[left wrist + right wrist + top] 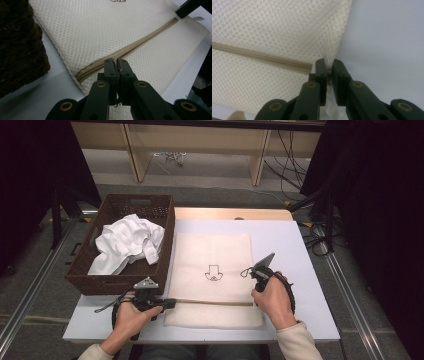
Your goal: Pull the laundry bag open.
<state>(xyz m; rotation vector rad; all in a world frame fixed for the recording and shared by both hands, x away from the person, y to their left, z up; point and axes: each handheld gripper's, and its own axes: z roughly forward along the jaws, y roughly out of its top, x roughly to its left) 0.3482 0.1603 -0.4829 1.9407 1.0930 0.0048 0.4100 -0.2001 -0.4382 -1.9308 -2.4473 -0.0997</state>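
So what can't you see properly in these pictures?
- Zipper pull: the shut left gripper sits over the zipper in the left gripper view; the jaws hide what they pinch.
- Inside the mesh bag: closed in every view.
- Under the white cloth in the basket, high view: hidden by the cloth.
- The drawing on the bag, high view: too small to tell.

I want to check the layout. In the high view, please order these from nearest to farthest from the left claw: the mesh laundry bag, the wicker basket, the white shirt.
From the left claw:
1. Mesh laundry bag: at the claw's tip, on the table's middle.
2. Wicker basket: just behind the claw, at the table's left.
3. White shirt: inside the basket, farther back.
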